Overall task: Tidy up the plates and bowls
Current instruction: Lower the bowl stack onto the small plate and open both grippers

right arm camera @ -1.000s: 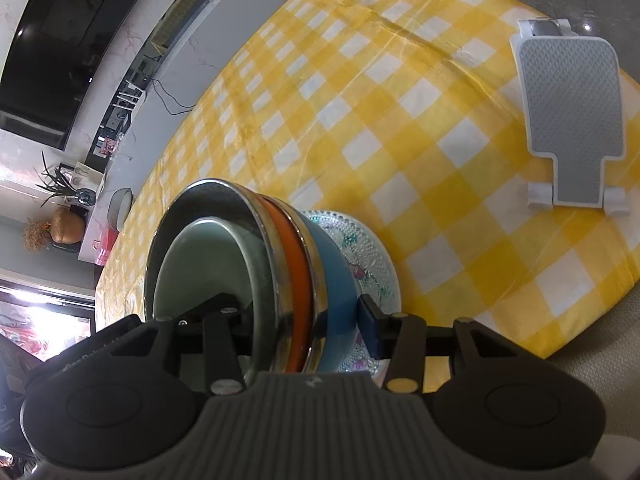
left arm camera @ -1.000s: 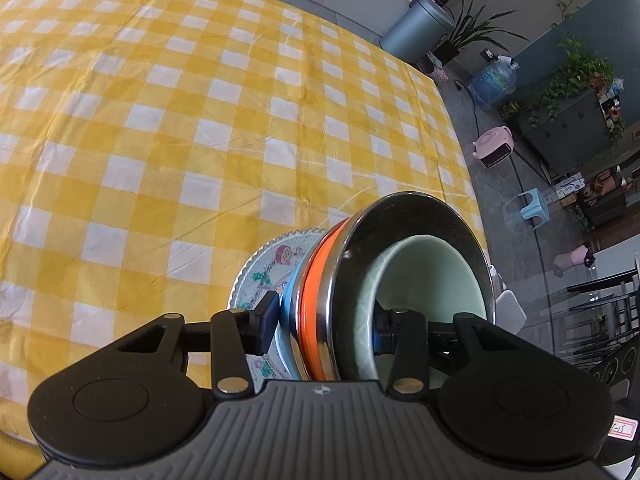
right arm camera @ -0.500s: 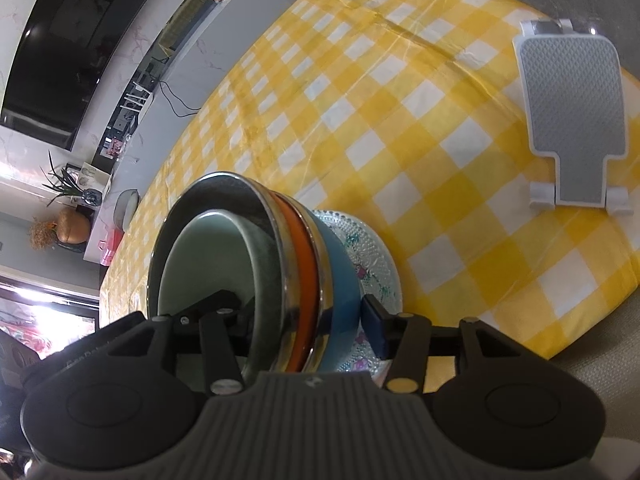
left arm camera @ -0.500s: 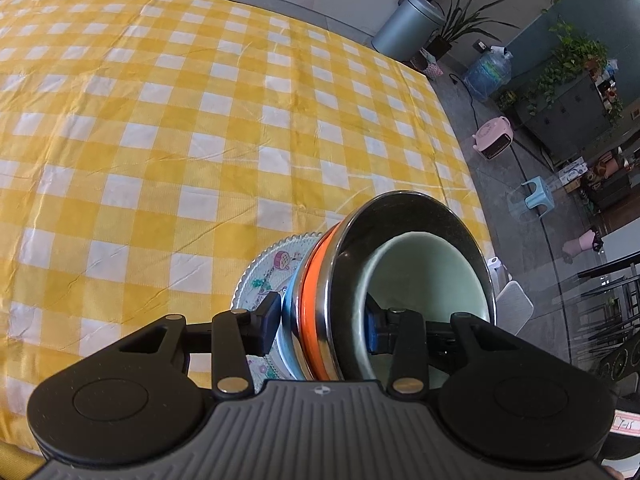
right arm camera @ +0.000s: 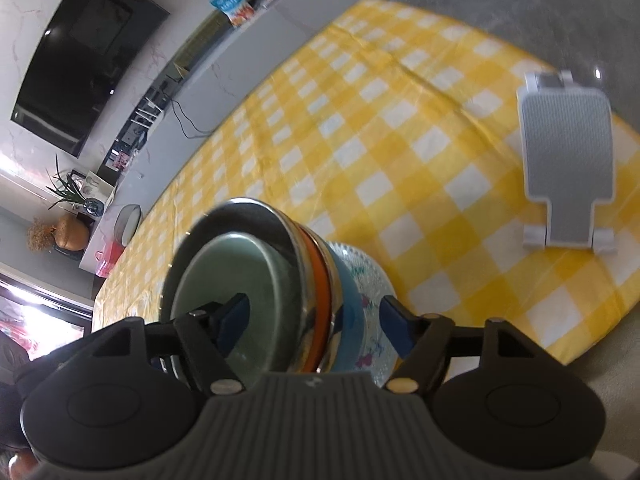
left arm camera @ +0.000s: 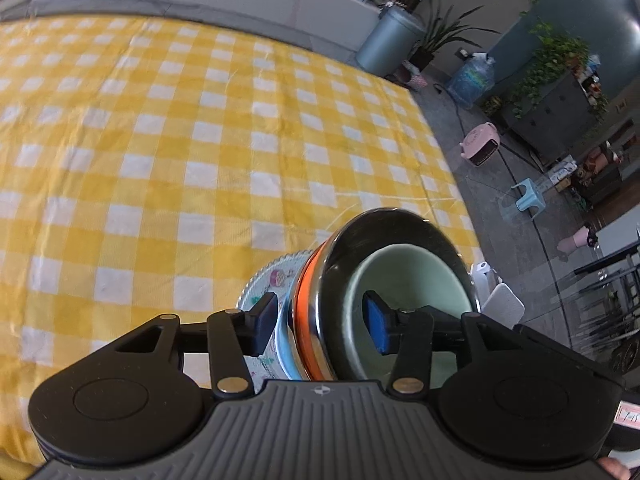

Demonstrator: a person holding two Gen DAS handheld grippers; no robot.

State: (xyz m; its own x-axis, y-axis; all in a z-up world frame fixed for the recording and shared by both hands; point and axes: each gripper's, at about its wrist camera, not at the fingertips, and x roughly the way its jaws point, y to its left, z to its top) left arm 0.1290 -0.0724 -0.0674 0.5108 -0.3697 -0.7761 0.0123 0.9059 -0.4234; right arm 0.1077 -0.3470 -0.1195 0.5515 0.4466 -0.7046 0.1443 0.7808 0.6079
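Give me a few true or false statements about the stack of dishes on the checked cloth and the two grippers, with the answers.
1. The pale green bowl sits inside the steel bowl. True.
2. The stack rests on a patterned plate. True.
3. The left gripper is clamped on the stack. False: its jaws have just been opening and both pads stand clear of the stack between them.
4. The right gripper is empty of dishes. False: the stack sits between its open jaws.
5. The grey stand lies on the floor. False: it lies on the yellow checked cloth.
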